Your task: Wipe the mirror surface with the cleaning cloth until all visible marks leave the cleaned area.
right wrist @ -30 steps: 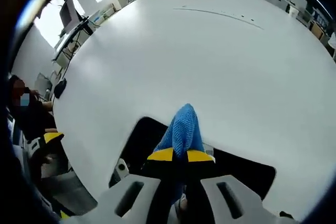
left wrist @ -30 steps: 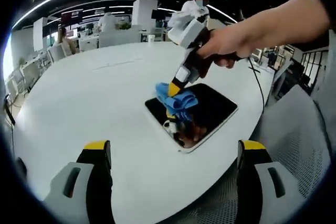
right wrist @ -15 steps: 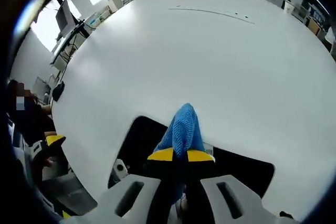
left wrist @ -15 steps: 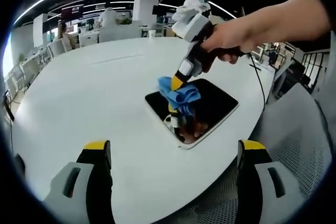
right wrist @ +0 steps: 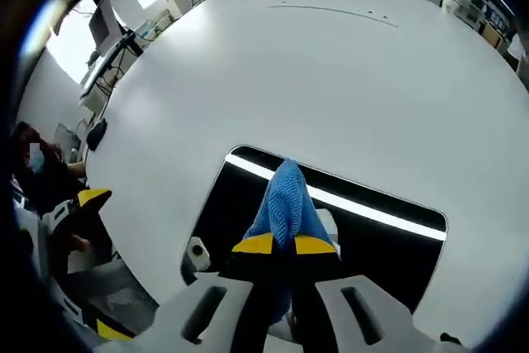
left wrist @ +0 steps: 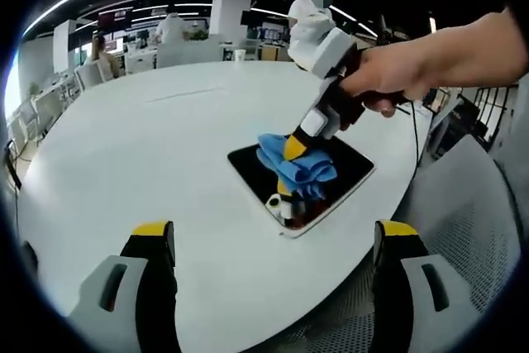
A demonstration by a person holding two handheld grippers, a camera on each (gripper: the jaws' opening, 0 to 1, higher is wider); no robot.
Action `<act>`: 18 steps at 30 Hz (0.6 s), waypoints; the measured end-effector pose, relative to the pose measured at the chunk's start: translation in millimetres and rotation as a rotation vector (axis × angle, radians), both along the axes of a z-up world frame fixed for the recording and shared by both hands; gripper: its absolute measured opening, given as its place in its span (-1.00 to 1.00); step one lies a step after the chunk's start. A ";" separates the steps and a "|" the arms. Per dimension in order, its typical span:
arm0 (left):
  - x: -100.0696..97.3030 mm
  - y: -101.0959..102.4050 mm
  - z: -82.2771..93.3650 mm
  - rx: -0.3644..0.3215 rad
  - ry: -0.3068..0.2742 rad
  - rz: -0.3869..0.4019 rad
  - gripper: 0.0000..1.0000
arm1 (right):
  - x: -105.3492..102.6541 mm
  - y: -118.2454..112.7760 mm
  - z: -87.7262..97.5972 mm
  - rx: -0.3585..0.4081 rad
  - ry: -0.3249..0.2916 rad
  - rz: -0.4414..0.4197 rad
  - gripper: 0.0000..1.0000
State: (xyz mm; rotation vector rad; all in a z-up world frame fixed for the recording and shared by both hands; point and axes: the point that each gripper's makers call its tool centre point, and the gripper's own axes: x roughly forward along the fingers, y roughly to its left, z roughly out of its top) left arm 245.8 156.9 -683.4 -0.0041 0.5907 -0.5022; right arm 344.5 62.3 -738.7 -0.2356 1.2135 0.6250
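Note:
A rectangular mirror [left wrist: 347, 164] [right wrist: 388, 250] with a dark reflecting face lies flat on the white round table [left wrist: 157, 146] [right wrist: 331, 80]. My right gripper [right wrist: 285, 245] [left wrist: 295, 146] is shut on a crumpled blue cleaning cloth [left wrist: 297, 167] [right wrist: 286, 200] and presses it onto the mirror's middle; a hand holds that gripper from the right in the left gripper view. My left gripper [left wrist: 273, 241] stands open over the table's near edge, well short of the mirror, with nothing between its jaws.
A grey mesh chair [left wrist: 463, 204] stands at the table's right side. Desks, chairs and people [left wrist: 310, 26] fill the office behind the table. In the right gripper view a seated person [right wrist: 41, 183] is at the left edge.
The right gripper has slid the cloth across the mirror, from its left part toward the middle and right. The left gripper has stayed put.

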 end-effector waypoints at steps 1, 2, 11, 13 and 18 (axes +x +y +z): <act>0.2 0.1 0.3 0.002 -0.002 0.000 0.98 | -2.9 -0.4 0.0 -0.003 -0.003 0.007 -0.99; 0.4 0.4 0.6 0.002 -0.004 0.002 0.98 | -6.8 -0.9 -0.1 -0.007 -0.008 0.019 -0.99; 2.1 2.2 1.6 -0.003 -0.013 0.015 0.98 | -24.6 -4.5 -0.2 0.021 0.014 0.000 -0.99; 2.2 2.1 2.6 -0.003 -0.018 0.016 0.98 | -26.8 -4.9 -1.2 0.027 0.016 -0.006 -0.99; 0.5 -0.9 -0.5 0.008 -0.011 -0.009 0.98 | -39.2 -6.0 -0.3 0.029 0.020 -0.006 -0.99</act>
